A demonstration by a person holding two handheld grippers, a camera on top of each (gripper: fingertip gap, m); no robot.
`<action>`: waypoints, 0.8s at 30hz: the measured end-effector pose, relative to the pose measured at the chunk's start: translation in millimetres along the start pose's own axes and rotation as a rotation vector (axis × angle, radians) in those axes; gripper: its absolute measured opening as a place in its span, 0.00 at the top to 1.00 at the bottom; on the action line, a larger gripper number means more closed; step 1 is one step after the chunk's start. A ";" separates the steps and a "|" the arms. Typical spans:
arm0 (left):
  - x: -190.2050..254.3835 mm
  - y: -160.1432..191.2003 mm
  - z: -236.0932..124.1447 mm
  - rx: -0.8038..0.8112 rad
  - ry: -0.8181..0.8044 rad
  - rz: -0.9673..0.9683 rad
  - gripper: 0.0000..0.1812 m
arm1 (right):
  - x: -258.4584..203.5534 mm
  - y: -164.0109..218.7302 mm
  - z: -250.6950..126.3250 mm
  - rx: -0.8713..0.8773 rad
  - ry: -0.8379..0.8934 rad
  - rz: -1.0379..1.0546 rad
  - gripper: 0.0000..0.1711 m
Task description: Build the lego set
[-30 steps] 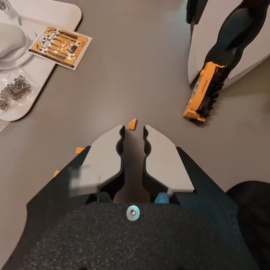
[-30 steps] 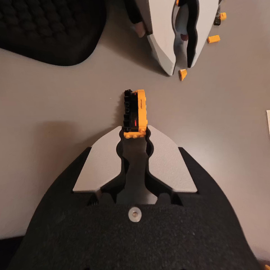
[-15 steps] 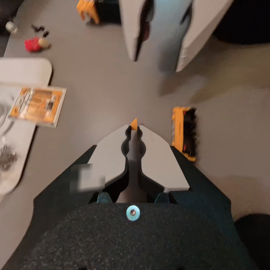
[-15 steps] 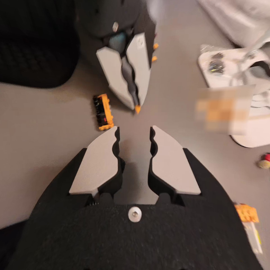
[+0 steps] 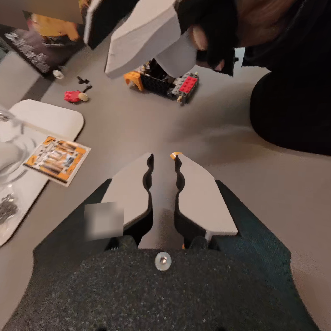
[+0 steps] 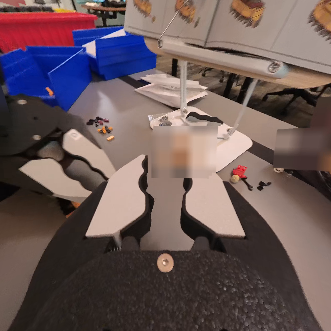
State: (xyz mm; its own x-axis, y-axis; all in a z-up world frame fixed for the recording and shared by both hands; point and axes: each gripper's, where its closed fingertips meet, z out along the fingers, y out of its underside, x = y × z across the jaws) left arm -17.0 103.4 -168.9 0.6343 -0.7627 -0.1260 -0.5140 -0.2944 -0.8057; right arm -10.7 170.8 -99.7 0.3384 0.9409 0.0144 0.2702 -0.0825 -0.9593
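Note:
My left gripper (image 5: 163, 156) is open above the grey table. A small orange piece (image 5: 175, 154) sits at the tip of its right finger and is not pinched between the two; whether it lies on the table I cannot tell. My right gripper (image 6: 164, 179) is open and empty; a mosaic patch hides its right fingertip. It also shows in the left wrist view (image 5: 143, 44), raised over a part-built vehicle (image 5: 164, 84) of black, grey, red and orange bricks. The left gripper (image 6: 71, 170) shows at the left of the right wrist view, with something orange and black (image 6: 69, 208) under it.
A sticker sheet (image 5: 57, 159) lies on a white stand base (image 5: 50, 118) beside a bag of dark parts (image 5: 7, 209). A red minifigure part (image 5: 75, 94) and small loose pieces (image 6: 104, 129) lie on the table. Blue bins (image 6: 71, 62) stand behind. An instruction booklet (image 6: 232, 26) hangs overhead. Across from one pair of fingers to the other is roughly 10 cm.
My right gripper let go of the yellow and black sub-assembly and lifted away. My left gripper closed on the small orange piece, then opened. Both views swung up toward the far table.

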 end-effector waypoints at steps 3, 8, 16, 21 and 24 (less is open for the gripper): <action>-3.1 5.4 -26.9 0.051 -0.078 -0.024 0.89 | 11.5 -4.9 -4.4 0.042 0.061 0.021 0.79; -58.6 43.9 -97.3 0.079 -0.339 -0.122 0.92 | 27.7 -20.0 -22.9 0.153 0.160 0.046 0.79; -90.2 161.8 -161.9 -0.143 -0.416 -0.385 0.85 | 39.8 -13.8 -37.4 0.206 0.223 0.091 0.80; -87.2 171.8 -145.4 -0.213 -0.361 -0.360 0.86 | 37.3 -13.2 -34.7 0.201 0.216 0.083 0.80; -103.6 173.5 -144.9 -0.238 -0.420 -0.349 0.93 | 36.9 -12.5 -33.9 0.201 0.210 0.089 0.80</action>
State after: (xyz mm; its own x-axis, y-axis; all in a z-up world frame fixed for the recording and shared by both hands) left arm -255.5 47.9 -211.7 0.9380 -0.3195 -0.1343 -0.3190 -0.6443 -0.6950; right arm 28.9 195.4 -77.5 0.5378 0.8424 -0.0347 0.0544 -0.0757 -0.9956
